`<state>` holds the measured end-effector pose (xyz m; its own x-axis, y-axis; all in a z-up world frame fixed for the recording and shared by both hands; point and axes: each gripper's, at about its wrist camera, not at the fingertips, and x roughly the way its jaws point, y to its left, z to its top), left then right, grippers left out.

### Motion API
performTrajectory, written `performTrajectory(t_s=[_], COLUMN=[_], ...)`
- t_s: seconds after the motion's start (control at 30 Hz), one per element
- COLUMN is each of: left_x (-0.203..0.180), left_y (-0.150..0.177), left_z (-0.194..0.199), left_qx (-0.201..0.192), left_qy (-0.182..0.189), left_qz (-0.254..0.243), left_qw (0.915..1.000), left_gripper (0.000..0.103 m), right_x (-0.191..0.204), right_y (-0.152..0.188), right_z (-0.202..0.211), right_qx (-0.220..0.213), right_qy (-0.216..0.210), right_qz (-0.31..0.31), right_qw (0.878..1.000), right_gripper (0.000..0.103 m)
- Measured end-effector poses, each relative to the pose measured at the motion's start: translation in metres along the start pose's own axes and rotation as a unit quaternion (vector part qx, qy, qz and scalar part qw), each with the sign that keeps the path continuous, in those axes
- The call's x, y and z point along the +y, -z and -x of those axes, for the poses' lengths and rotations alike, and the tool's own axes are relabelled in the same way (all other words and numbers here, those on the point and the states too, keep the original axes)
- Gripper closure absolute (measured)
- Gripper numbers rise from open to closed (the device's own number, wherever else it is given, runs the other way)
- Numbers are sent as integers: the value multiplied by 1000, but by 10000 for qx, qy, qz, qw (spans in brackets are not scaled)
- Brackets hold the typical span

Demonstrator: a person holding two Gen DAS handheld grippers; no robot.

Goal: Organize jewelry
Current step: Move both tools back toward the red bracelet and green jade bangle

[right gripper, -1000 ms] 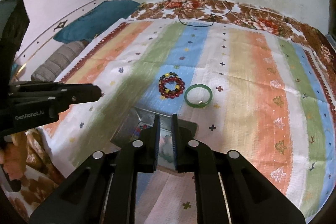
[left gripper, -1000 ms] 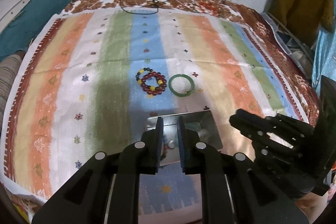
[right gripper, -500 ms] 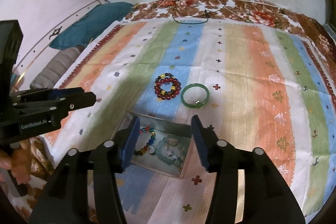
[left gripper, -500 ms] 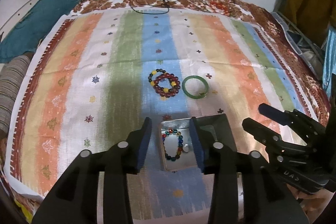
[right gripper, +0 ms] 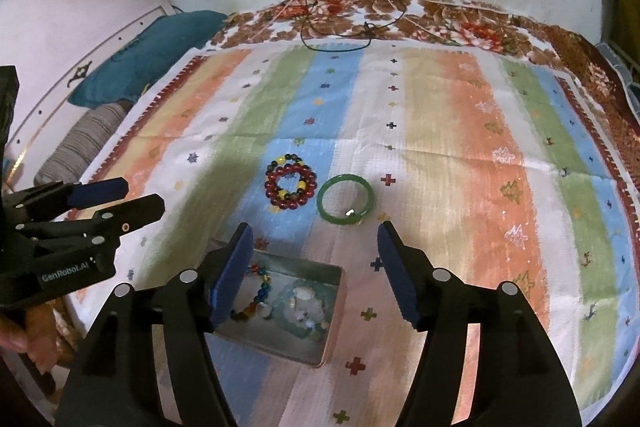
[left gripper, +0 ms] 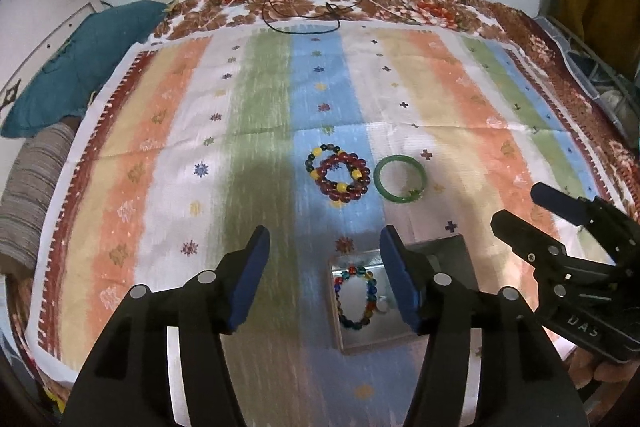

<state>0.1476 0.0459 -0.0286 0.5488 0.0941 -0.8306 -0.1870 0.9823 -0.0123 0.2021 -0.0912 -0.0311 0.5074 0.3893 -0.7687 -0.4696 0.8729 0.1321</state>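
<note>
Both the left gripper (left gripper: 324, 255) and the right gripper (right gripper: 316, 251) hang spread and empty over the metal tin (right gripper: 332, 311), while the green bangle (right gripper: 346, 205) lies just beyond, nearer the right one.

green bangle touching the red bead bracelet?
Apart. The right wrist view shows a strip of bare striped cloth between the green bangle and the red bead bracelet; the left wrist view agrees.

A cloth (left gripper: 460, 115) striped orange, green, blue, white and tan, bordered in brown florals, carries a green bangle (left gripper: 400, 179), dark-red beaded bracelets (left gripper: 340, 175) with yellow beads, and a silver tin (right gripper: 328, 327) holding multicoloured beads (left gripper: 356, 295).
</note>
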Motion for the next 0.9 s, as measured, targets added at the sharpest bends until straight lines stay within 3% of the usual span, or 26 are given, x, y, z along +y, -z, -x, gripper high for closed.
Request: performTrajectory(t_s=[0.1,0.53,0.7,0.9], left_x=[1,5,-4,1], left_y=[-4,-28,-30,-36], left_z=[-8,-53,-62,-77], left_qx=[-52,39,-35,49], left_qy=[-146,-278,-505,-423], left_qz=[-41,25,-257,-166], left_qw=[9999,9996,9984,9990], left_gripper=[35,32,31,31], right_x=[-4,-30,-33,-35], right_y=[-2,-19,-25,-27], right_z=[-7,-46,-57,-77], right_qx=[62,190,217,406], right_qy=[87,513,493,511], right_qz=[-31,-26,-20,-18], right_qw=[9999,9985,9985,9979], right_gripper=[32,32,32,32])
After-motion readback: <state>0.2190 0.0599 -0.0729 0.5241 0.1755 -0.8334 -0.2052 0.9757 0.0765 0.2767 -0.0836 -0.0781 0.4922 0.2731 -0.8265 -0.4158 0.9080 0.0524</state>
